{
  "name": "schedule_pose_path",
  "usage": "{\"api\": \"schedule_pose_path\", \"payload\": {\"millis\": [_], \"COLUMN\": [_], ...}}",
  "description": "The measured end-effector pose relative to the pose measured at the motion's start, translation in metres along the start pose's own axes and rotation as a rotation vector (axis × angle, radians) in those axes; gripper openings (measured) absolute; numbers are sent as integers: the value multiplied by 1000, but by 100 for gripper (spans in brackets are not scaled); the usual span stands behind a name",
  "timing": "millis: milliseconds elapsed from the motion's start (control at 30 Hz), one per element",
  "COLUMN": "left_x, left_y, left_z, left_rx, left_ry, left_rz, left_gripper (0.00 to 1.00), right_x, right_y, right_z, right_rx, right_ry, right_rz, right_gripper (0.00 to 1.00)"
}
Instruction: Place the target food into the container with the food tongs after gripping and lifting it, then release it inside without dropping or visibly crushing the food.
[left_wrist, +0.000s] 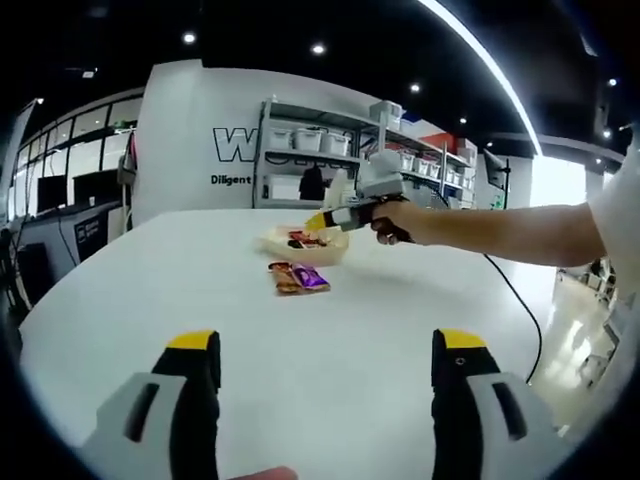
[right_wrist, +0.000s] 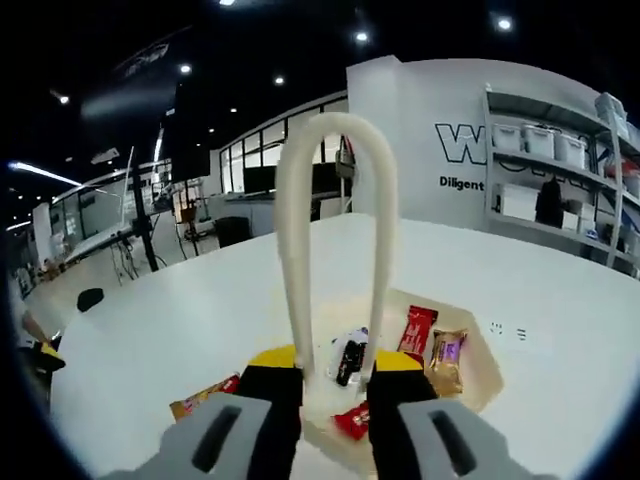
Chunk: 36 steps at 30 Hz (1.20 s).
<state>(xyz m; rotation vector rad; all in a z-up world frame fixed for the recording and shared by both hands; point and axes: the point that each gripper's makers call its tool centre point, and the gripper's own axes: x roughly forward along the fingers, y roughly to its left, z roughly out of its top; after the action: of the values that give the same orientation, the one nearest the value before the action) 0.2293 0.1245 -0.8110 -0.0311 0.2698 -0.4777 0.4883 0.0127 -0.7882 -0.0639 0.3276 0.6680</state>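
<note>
We've got the left hand-held gripper (left_wrist: 327, 352) hovering low over the white counter (left_wrist: 400, 310), its yellow-tipped jaws spread wide with nothing between them; across from it a person's hand (left_wrist: 398, 222) holds the right hand-held gripper (left_wrist: 318, 221) just above the cream container (left_wrist: 276, 241); a couple of wrapped snack bars (left_wrist: 298, 277) lie on the counter just beside the container, on the side nearer the left gripper.

From the right gripper view, the right hand-held gripper (right_wrist: 334, 368) is pinching the cream food tongs (right_wrist: 331, 240) between its jaws, the looped end standing up over the container (right_wrist: 484, 372); inside the container we can see a red packet (right_wrist: 417, 331), a purple and brown one (right_wrist: 446, 361), a black and white one (right_wrist: 349, 355) and another red one (right_wrist: 352, 420) near the jaws; one more bar (right_wrist: 203, 397) sits on the counter (right_wrist: 180, 320) outside the container; we can't tell whether the tong tips hold any food.
</note>
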Motion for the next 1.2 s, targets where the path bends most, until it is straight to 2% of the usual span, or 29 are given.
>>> {"api": "schedule_pose_path", "payload": {"millis": [100,233,333,533,767,800,833,967,1000,1167,1200], "left_x": [-4,-9,-12,-19,-25,-26,-28,-32,-32,-38,-38], "left_y": [-5,-10,-14,-16,-19,-18,-17,-15,-15,-17,-17], "left_z": [-1,-1,-3,-2,0,0,0,-2,-3,-2,-2], "left_rx": [5,1,12,12,20,23,25,21,23,29,29], "left_ry": [0,-6,-1,-5,-9,-9,-10,-9,-6,-6,-8], "left_rz": [-10,-16,-23,-25,-28,-26,-23,-18,-18,-17,-16], "left_gripper": [85,85,85,85,85,85,85,84,84,84,84], "right_x": [-7,-12,-12,-10,-4,-4,-4,-3,-2,-5,-6], "right_y": [21,40,46,60,66,67,65,74,71,77,78], "right_z": [2,-8,-16,-38,-48,-48,-50,-50,-51,-55,-56], "right_rx": [3,-23,-30,16,26,15,-55,-80,-117,-287,-271], "right_ry": [-7,-6,-2,23,31,27,42,35,43,66,63], "right_rz": [22,42,43,24,-19,-31,-53,-59,-83,-90,-90], "right_gripper": [18,18,18,19,19,20,20,20,20,20,20]}}
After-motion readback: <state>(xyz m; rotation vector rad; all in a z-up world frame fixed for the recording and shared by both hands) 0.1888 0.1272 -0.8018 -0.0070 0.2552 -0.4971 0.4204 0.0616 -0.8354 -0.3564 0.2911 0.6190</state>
